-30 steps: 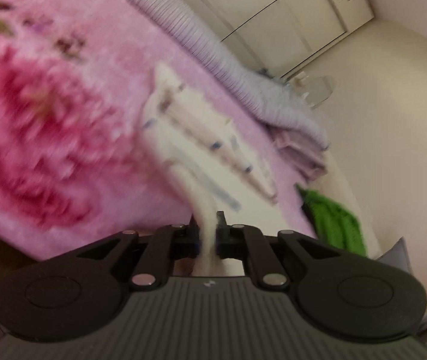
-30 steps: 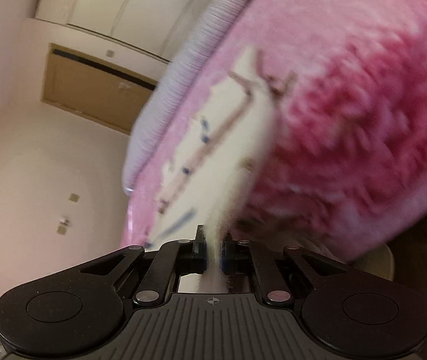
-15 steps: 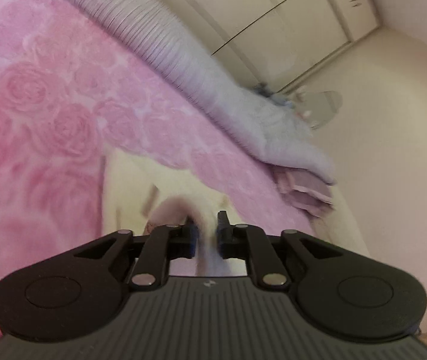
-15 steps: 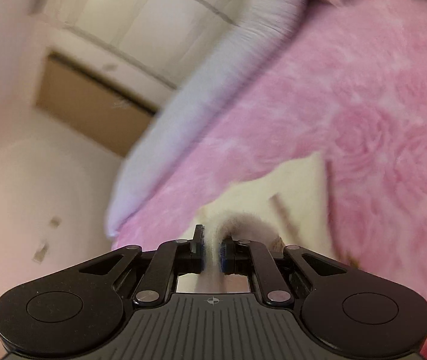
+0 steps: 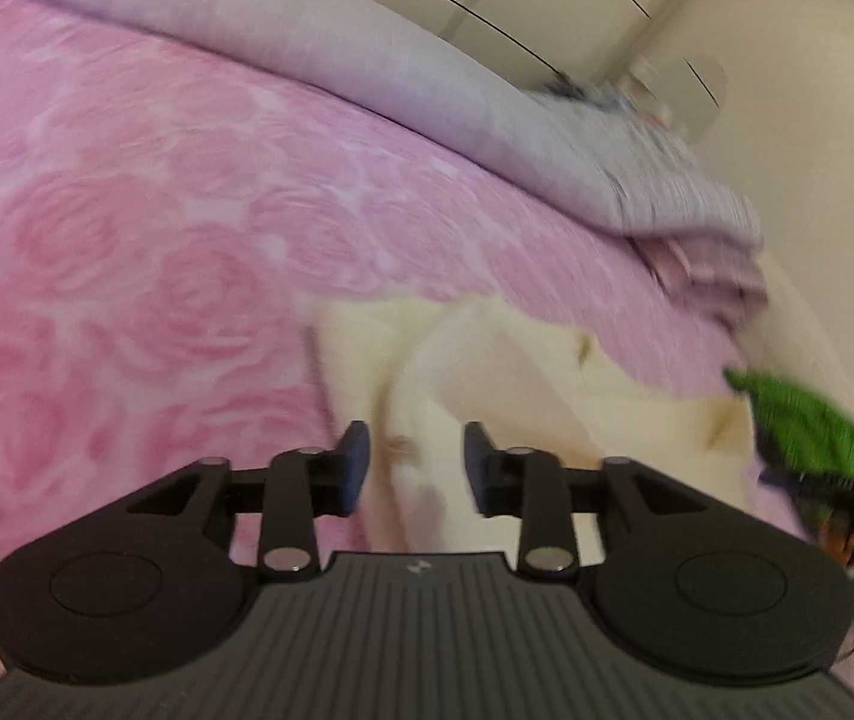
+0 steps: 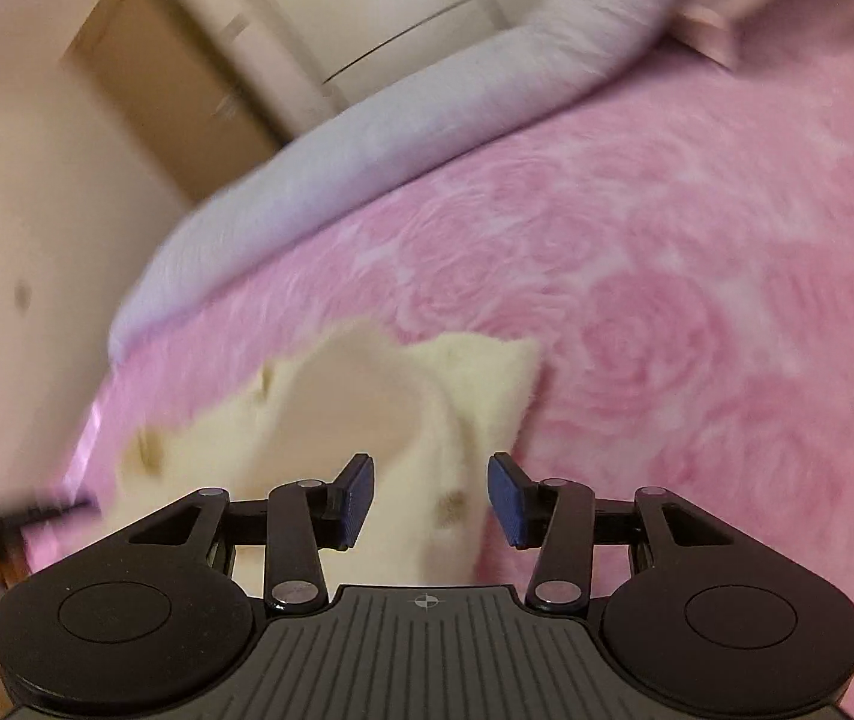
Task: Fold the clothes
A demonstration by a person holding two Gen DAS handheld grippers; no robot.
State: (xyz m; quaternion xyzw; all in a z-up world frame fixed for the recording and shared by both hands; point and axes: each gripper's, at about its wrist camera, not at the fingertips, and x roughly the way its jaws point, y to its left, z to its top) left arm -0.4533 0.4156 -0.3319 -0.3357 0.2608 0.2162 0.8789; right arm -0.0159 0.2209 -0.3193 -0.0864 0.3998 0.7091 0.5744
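A cream garment [image 5: 505, 372] with small brownish marks lies doubled over on the pink rose-patterned blanket [image 5: 127, 210]. My left gripper [image 5: 417, 462] hangs just above the garment's near edge; its jaws are opening, the cloth lies below the gap and the pads do not press it. In the right wrist view the same cream garment [image 6: 343, 420] lies under my right gripper [image 6: 430, 495], whose jaws are also opening with no cloth pinched. The picture is blurred, so the fold lines are hard to read.
A rolled lilac quilt [image 5: 403, 60] runs along the far side of the bed, with folded pinkish cloth [image 5: 709, 276] at its end. A green garment [image 5: 799, 420] lies at the right. Cream wardrobe doors [image 6: 367, 18] and a wall stand beyond.
Both grippers carried the garment's edge forward across the bed, laid it over itself, then let go; their jaws went from shut on the cloth to open.
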